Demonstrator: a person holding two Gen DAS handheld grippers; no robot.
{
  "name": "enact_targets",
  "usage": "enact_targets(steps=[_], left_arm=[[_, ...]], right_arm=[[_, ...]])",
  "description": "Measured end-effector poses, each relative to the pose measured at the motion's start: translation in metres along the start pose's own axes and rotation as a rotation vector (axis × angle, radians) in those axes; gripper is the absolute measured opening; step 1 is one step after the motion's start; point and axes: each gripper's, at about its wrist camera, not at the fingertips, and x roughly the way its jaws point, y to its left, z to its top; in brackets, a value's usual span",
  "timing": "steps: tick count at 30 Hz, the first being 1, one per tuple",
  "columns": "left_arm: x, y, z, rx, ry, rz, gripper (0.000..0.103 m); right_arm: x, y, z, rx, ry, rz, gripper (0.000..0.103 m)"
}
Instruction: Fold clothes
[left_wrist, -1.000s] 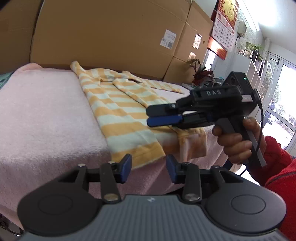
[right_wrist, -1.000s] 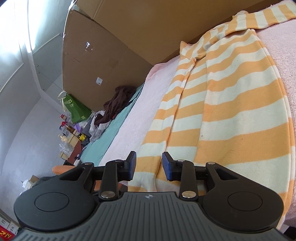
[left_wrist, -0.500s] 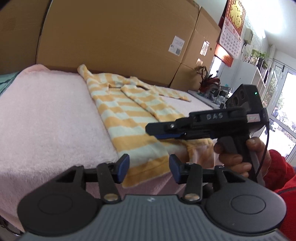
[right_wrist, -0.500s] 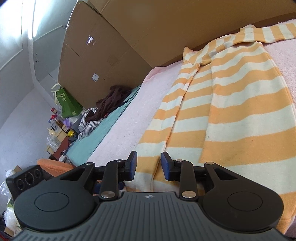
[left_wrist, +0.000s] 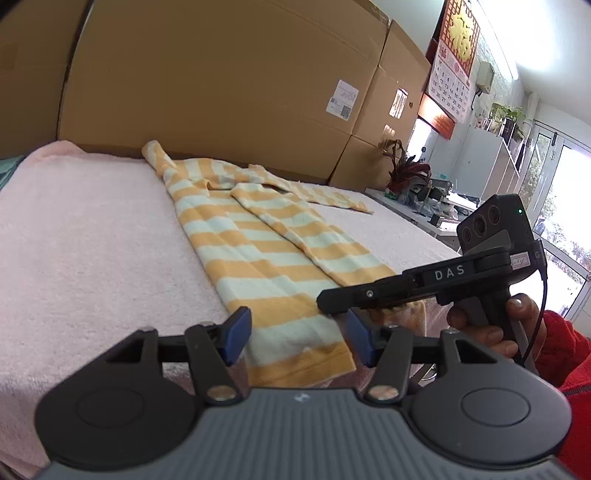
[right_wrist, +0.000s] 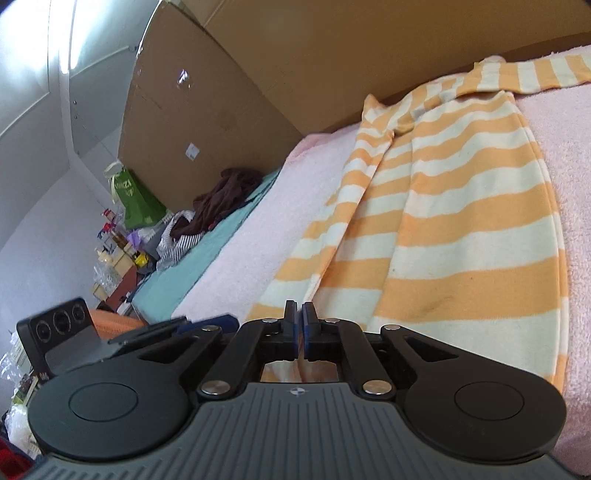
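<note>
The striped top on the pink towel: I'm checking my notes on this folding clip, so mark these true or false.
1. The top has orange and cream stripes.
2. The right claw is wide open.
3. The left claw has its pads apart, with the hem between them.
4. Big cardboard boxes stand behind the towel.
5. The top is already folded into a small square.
1. True: the striped top is orange and cream.
2. False: the right claw is closing, nearly shut, with a bit of the hem between its pads.
3. True: the left claw is opening, pads off the cloth.
4. True: cardboard boxes stand behind the pink towel.
5. False: it lies stretched out long.
</note>
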Motion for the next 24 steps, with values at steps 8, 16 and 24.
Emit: enact_targets(steps=[8,16,24], left_arm=[[0.007,-0.001,-0.001,0.082,0.065,0.037,0.061],[0.009,-0.010,0.016,0.114,0.005,-0.053,0.085],[0.031,-0.007,0.010,0.142,0.100,-0.068,0.081]], right_arm=[[0.004,0.006,-0.004,-0.023,-0.013,-0.005,0.018],[-0.004,0.000,0.020,-0.054,0.073,-0.019,0.009],[0.034,-0.023,0.123,0.022,-0.061,-0.144,0.035]])
